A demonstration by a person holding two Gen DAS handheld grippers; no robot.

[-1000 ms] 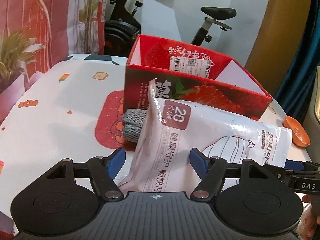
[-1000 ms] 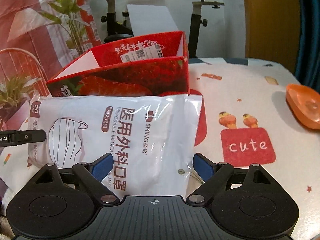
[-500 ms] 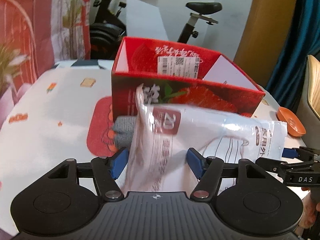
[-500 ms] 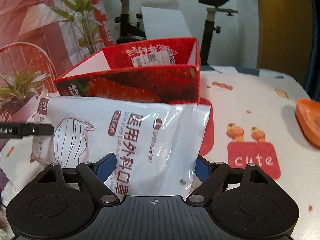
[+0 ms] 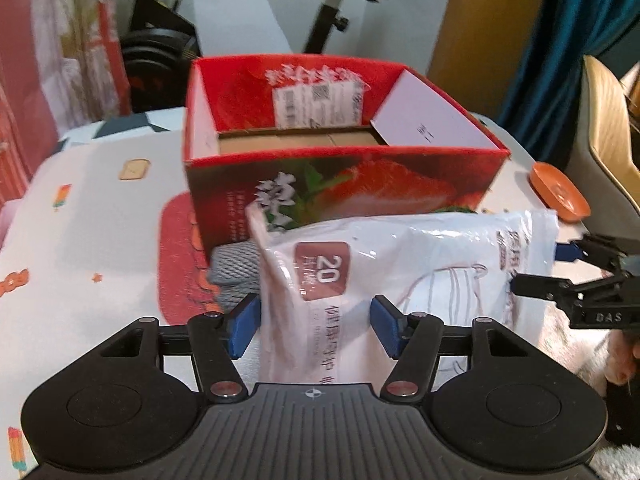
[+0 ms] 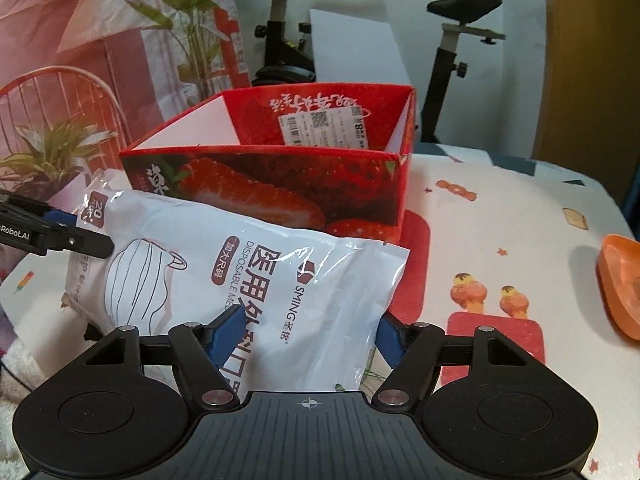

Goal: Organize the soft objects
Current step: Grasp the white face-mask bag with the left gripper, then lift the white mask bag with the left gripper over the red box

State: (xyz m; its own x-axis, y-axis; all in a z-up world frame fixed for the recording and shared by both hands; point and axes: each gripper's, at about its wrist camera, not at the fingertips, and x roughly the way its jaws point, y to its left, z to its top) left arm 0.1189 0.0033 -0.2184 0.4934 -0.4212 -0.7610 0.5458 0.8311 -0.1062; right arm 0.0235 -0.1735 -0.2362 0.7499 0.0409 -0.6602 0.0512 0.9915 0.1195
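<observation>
Grip: left gripper [image 5: 314,326] and right gripper [image 6: 306,334] each clenched one end of mask packet [image 6: 248,280].
Risk: slack packet might snag the strawberry box [image 5: 340,184] front rim.

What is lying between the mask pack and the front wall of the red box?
In the left wrist view, grey knitted fabric lies between mask pack and red box, partly hidden behind the pack.

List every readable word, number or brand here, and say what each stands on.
"20": mask pack corner badge.
"SMING", "DISPOSABLE ME…" (cut off): mask pack front.
"DAS": right tool.
"Robot.AI": left tool.
"8": sticker in the red box.
Chinese print and barcode label: too blurred.
</observation>
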